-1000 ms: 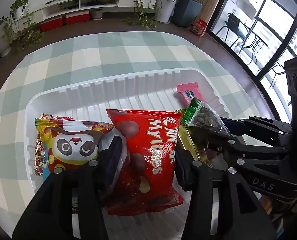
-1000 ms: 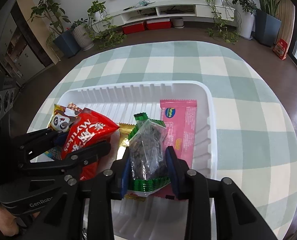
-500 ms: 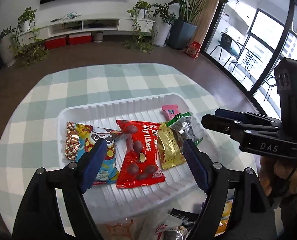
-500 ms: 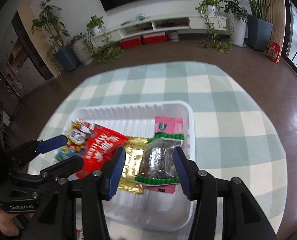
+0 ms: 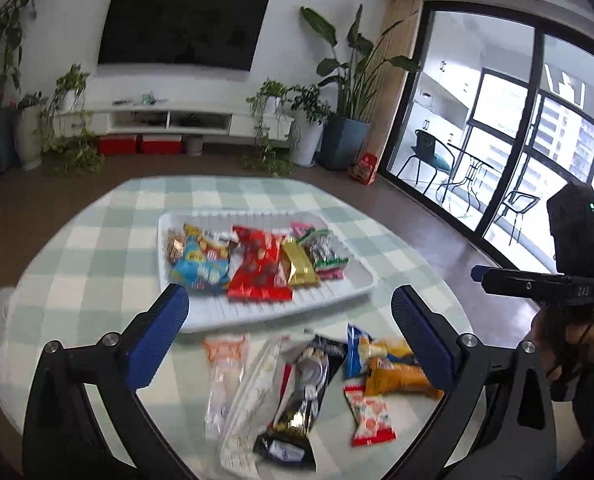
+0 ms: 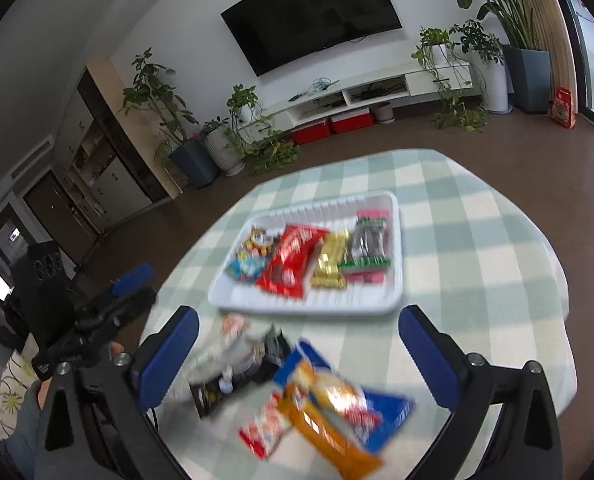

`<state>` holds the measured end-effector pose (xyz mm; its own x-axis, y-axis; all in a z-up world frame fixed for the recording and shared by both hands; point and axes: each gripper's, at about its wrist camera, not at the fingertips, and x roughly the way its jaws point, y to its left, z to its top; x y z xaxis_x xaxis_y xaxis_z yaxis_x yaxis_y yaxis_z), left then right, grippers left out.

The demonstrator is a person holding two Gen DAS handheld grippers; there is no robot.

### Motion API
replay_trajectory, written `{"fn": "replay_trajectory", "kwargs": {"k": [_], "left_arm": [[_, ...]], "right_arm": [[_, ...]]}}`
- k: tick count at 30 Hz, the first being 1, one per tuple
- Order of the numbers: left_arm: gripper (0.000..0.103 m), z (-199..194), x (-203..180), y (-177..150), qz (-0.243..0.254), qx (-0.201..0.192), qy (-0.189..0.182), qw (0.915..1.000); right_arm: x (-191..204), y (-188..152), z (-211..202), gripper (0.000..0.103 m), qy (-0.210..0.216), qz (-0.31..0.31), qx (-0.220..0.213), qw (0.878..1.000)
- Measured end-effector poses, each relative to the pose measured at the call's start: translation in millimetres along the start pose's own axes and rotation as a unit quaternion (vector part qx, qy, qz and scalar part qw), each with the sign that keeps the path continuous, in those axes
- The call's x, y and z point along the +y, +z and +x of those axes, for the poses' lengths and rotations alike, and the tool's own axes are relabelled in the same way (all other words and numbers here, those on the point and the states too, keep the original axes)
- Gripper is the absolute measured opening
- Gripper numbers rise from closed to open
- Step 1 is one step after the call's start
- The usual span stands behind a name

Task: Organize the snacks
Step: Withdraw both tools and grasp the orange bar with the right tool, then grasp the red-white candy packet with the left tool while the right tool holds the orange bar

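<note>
Snacks sit in two groups on the checked tablecloth (image 5: 97,264). White tray (image 5: 169,280) holds a row, left to right: blue panda pack (image 5: 199,264), red Mylikes bag (image 5: 259,268), gold pack (image 5: 299,268), green-edged seed pack (image 5: 325,252) over a pink pack (image 6: 367,276). Bare tray floor at the far rim. Loose snack pile (image 5: 309,380) lies near the table's front edge. Left gripper (image 5: 293,320) and right gripper (image 6: 299,340): jaws opening wide, nothing between pads, both hanging over the pile.

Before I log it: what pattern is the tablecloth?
Pale green and cream checks on the tablecloth; clearest in the right wrist view.
</note>
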<state>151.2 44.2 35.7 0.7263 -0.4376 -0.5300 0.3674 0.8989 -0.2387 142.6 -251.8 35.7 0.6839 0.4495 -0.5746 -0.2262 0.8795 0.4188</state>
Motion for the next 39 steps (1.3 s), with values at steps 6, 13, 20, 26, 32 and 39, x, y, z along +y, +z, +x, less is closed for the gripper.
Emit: {"fn": "replay_trajectory", "kwargs": {"k": [6,13,20,26,32,39], "left_arm": [[0.103,-29.0,32.0,-63.8,-0.085,0.065,0.04,0.9934],[0.103,-47.3,23.0,-81.7,-0.059,0.076,0.039,0.9946],[0.103,-33.0,7.2,-74.1,-0.033,0.084,0.014,0.9959],[0.103,-33.7,12.9,-75.7,-0.039,0.083,0.008,0.9957],[0.102,-29.4,-0.4,-74.9,-0.01,0.094,-0.009,0.9955],[0.101,-11.3,-38.0,-65.4,0.028,0.121,-0.026,0.9918]], "right_arm": [[11.8,-60.0,10.8,0.08,-0.054,-0.087,0.08,0.992],[24.6,-76.8,30.8,0.067,-0.062,-0.168,0.119,0.977],[35.1,-83.3,61.3,0.049,-0.063,-0.214,0.163,0.961],[29.5,-86.1,80.2,0.049,-0.07,-0.217,0.19,0.955],[32.6,-92.1,93.5,0.034,-0.071,-0.23,0.215,0.946],[28.5,-107.0,67.4,0.021,-0.077,-0.174,0.211,0.959]]}}
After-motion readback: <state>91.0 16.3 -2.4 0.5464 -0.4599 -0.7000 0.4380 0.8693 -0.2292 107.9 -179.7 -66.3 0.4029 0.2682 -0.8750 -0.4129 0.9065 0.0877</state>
